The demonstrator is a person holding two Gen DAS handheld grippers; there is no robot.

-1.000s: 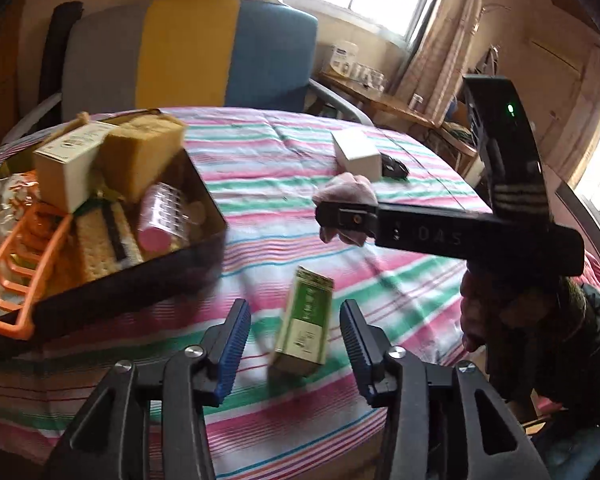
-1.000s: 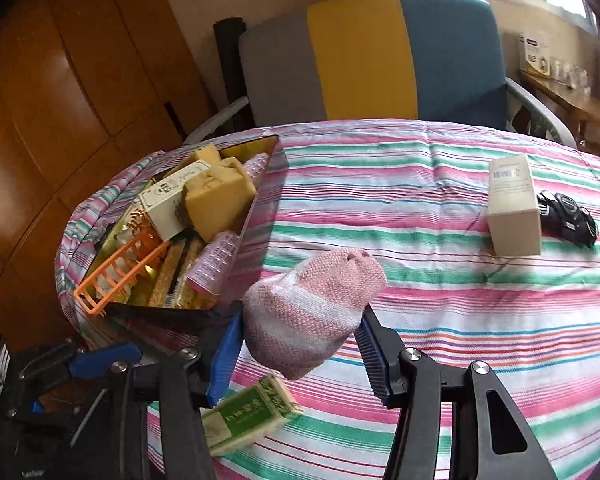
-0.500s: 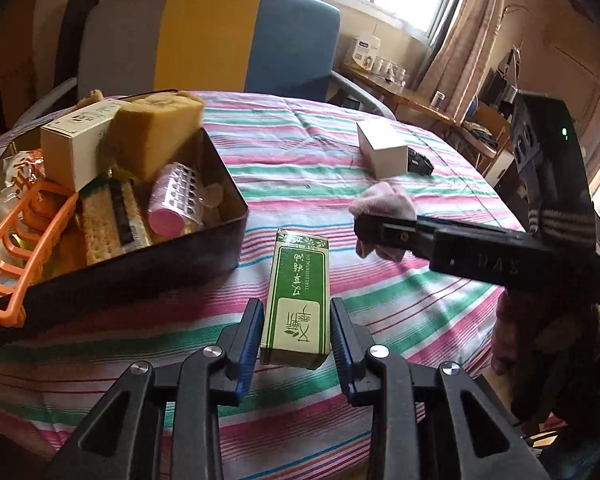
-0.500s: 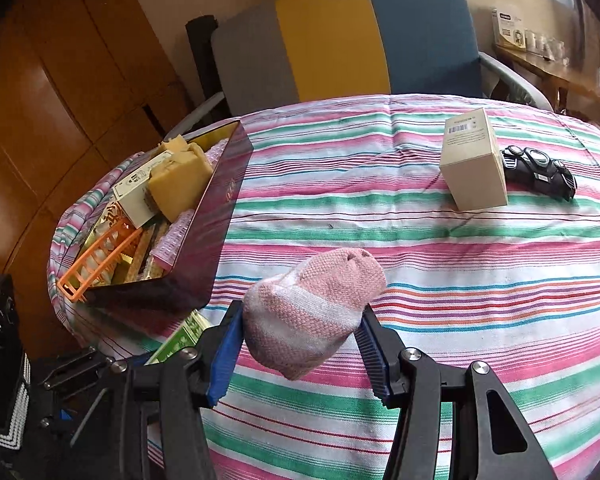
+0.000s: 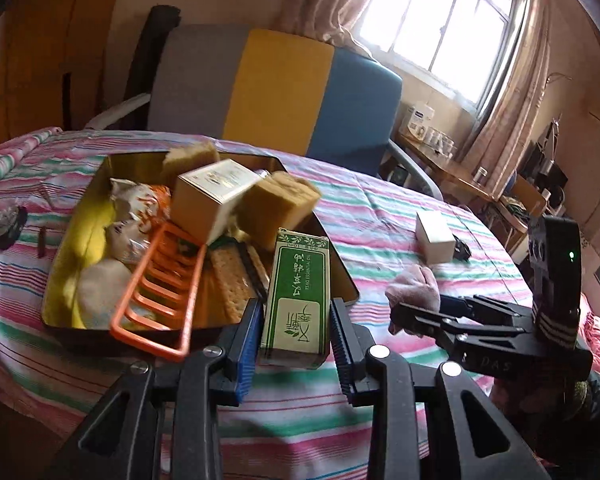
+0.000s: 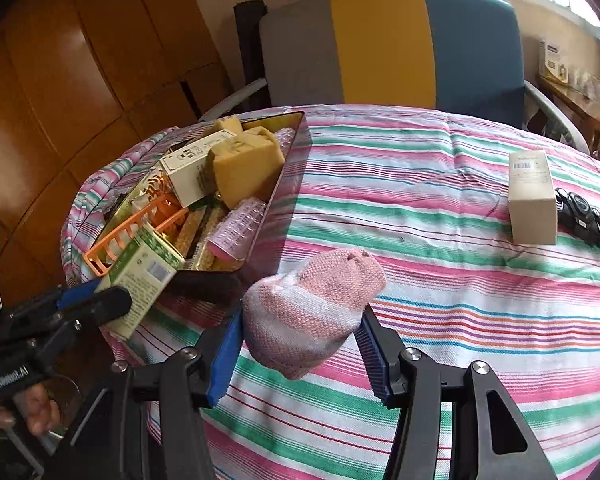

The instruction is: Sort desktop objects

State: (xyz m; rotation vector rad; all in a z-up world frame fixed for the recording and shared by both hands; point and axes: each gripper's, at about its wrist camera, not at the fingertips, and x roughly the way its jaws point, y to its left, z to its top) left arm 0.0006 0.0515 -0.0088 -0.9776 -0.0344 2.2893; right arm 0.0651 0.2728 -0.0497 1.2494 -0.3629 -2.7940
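Left gripper [image 5: 294,338] is pinching the green box [image 5: 298,298] beside the tin [image 5: 339,276]; right gripper [image 6: 300,346] is clamped on the pink sock [image 6: 311,308].

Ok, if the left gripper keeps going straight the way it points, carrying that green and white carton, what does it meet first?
Probably the near rim of the dark metal tray and the orange plastic rack in it. The left gripper, shut on the green and white carton, points at them; depth is unclear.
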